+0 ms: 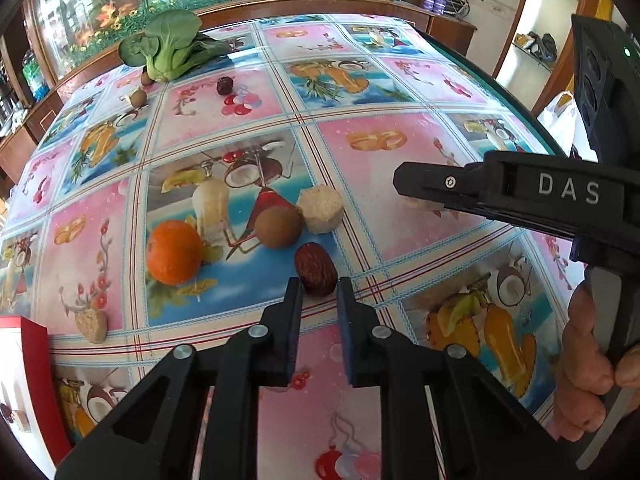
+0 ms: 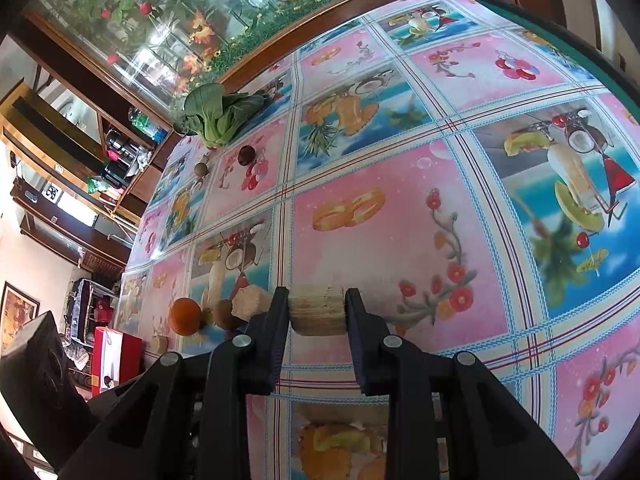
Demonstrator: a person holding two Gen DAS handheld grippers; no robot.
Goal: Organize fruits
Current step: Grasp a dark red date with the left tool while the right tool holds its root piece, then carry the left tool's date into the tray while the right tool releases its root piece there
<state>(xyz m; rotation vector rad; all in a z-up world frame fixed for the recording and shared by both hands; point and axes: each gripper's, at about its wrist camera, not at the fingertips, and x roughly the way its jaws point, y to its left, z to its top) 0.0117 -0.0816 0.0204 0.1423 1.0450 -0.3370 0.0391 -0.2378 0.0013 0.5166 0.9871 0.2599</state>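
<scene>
Two grippers over a table (image 1: 420,148) with a fruit-print cloth; left gripper (image 1: 319,280) low near the close edge, jaws parted and holding nothing, tips just either side of the near end of a red date (image 1: 315,268) lying on the cloth, contact not clear; beyond the date a brown round fruit (image 1: 279,227), touching or just beside a pale cut chunk (image 1: 321,209); an orange (image 1: 174,252) left of these, apart from the brown fruit; another pale chunk (image 1: 92,326) alone near the left edge, by a red box (image 1: 38,380); at the far side a bok choy (image 1: 172,50), two small brown fruits (image 1: 139,97) beside it and a dark date (image 1: 225,85) a little right; right gripper (image 2: 317,308) closed onto a pale cylinder (image 2: 317,311), pads pressed against its two flat ends, piece held crosswise; whether it rests on the cloth or is lifted, cannot tell; from the left view this gripper (image 1: 404,184) shows side-on, right of the fruit cluster, hand (image 1: 584,364) on its handle; in the right view the orange (image 2: 185,316), brown fruit (image 2: 224,314) and chunk (image 2: 250,303) sit just left of the held piece.
</scene>
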